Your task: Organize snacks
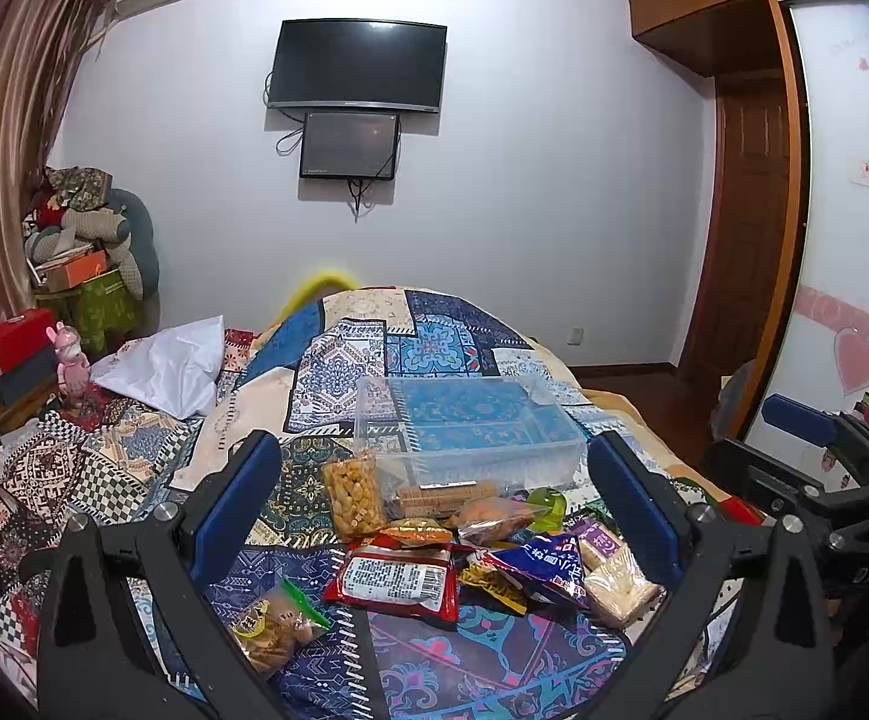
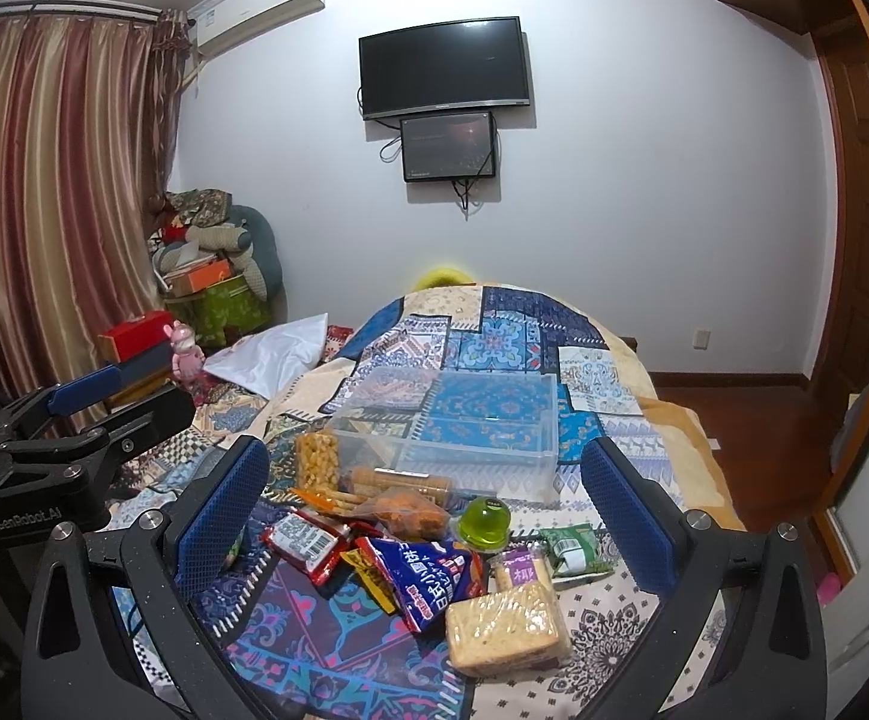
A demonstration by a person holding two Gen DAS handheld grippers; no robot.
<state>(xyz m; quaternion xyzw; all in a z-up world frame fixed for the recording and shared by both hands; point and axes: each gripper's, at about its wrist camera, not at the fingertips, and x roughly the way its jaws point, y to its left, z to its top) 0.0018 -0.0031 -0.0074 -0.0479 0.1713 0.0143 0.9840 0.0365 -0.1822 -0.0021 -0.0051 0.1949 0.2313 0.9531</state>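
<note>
Left gripper point(image 1: 434, 504) spread wide, holding nothing; right gripper point(image 2: 425, 498) gapes just the same. Ahead of both, past the fingertips, sits the clear bin point(image 1: 464, 432). Snacks point(image 1: 434, 552) lie heaped between the fingers, on the quilt point(image 1: 344, 354).

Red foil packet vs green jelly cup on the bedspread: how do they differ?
The flat red foil packet with the white label lies on its face; the domed translucent green jelly cup stands upright. The packet is opaque and rectangular, the cup see-through and round. The packet lies left in the pile, the cup right. Both rest outside the clear plastic bin, untouched by either open gripper.
</note>
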